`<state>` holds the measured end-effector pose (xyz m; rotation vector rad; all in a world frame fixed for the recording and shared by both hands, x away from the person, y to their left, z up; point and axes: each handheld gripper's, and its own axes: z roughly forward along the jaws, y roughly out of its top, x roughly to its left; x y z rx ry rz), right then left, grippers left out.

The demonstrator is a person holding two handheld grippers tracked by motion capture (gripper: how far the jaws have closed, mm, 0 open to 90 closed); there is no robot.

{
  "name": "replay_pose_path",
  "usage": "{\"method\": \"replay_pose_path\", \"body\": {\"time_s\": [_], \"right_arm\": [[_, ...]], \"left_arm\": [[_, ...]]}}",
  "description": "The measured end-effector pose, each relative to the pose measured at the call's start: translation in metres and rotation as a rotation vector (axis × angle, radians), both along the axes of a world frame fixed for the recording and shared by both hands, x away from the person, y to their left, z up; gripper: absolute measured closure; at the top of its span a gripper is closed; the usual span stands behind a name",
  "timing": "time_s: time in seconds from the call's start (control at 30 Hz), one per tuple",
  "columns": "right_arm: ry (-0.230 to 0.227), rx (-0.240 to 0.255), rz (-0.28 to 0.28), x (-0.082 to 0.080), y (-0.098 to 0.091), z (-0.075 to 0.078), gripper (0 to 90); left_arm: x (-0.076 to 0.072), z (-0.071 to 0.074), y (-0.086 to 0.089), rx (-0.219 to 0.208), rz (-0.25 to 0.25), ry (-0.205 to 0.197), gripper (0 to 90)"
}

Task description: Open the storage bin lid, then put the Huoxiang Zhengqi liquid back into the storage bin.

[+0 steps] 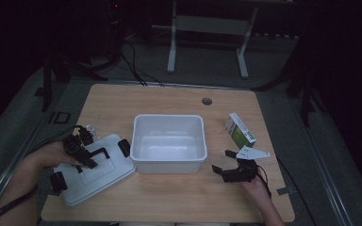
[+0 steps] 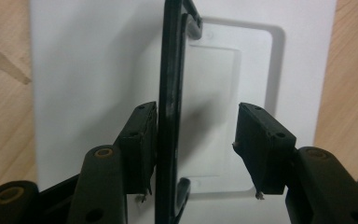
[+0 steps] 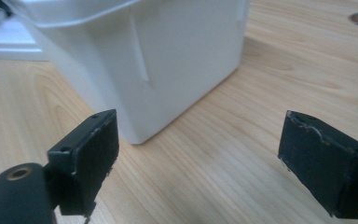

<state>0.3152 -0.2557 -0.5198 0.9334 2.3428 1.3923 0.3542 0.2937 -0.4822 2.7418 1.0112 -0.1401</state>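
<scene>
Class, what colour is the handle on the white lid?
Black; the handle shows best in the left gripper view, against the white lid.

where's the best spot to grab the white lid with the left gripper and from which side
Probably the black handle across the middle of the white lid, taken from straight above. The lid lies flat on the table, so the thin raised bar is what the jaws can straddle. The left gripper hangs over it, one pad against the bar and the other clear.

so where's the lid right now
In the high view the lid lies flat on the table's near-left part, just left of the white bin, under the left gripper.
</scene>
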Motion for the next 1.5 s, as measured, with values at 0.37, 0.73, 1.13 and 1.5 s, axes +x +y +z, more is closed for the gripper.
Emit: {"method": "replay_pose_path", "body": {"time_s": [0.37,0.73,1.13,1.5], "right_arm": [[-0.015,0.009,-0.079,0.005,-0.024,0.062,11.3],[-0.017,-0.077,-0.186,0.034,-0.051,0.1,25.5],[0.061,-0.136,-0.254,0.076,-0.066,0.103,25.9],[0.172,-0.175,-0.266,0.102,-0.069,0.085,29.8]], "left_arm": [[-0.005,0.002,0.003,-0.03,0.018,-0.016,42.6],[-0.005,0.005,0.007,-0.057,0.036,-0.022,39.9],[-0.005,0.003,0.007,-0.057,0.027,0.001,39.9],[-0.005,0.004,0.008,-0.058,0.023,0.002,39.9]]}}
